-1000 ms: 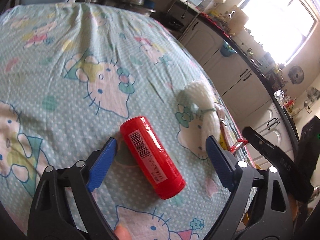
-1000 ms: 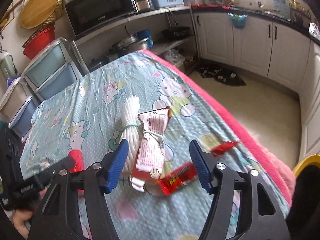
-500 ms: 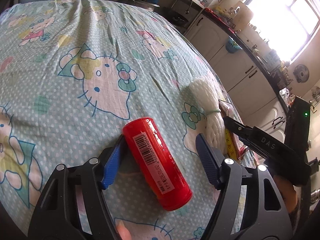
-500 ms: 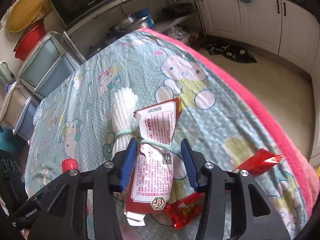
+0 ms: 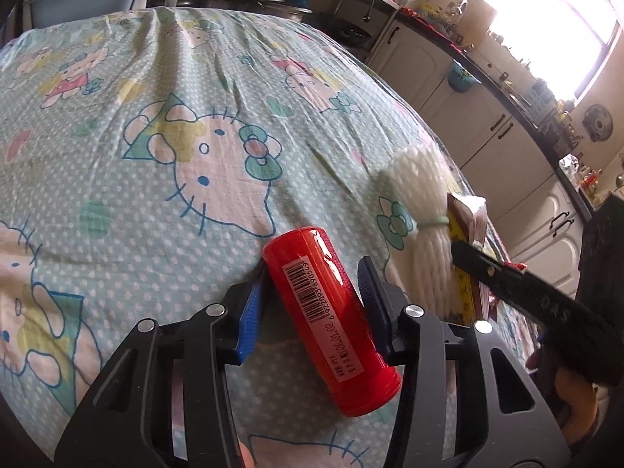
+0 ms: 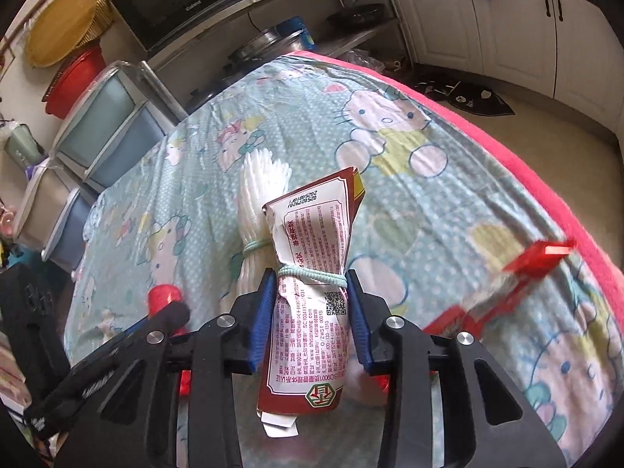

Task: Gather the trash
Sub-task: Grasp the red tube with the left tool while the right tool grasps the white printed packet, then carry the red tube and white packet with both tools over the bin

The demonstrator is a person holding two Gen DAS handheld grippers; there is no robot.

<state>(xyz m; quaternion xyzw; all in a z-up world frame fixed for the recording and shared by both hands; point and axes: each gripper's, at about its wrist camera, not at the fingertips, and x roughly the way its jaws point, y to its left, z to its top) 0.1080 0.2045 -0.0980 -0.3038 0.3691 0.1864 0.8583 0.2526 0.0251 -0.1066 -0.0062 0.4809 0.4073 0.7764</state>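
left tool grips red bottle — right tool grips packet.

Both wrist views look closely down on the tablecloth, sharing the white bundle.

Left gripper and right gripper: black skeletal plastic frames, ribbed blue finger pads, silver pivot screws.

Red bottle: glossy smooth plastic, paper barcode label. Cartoon-print cloth over the worktop: matt woven fabric, creased. White foam net: ribbed, soft-looking. Snack packet: printed film, crinkled, slight sheen. Left hand-held gripper and right hand-held gripper: matt black plastic, ribbed blue pads, shiny metal rivets.
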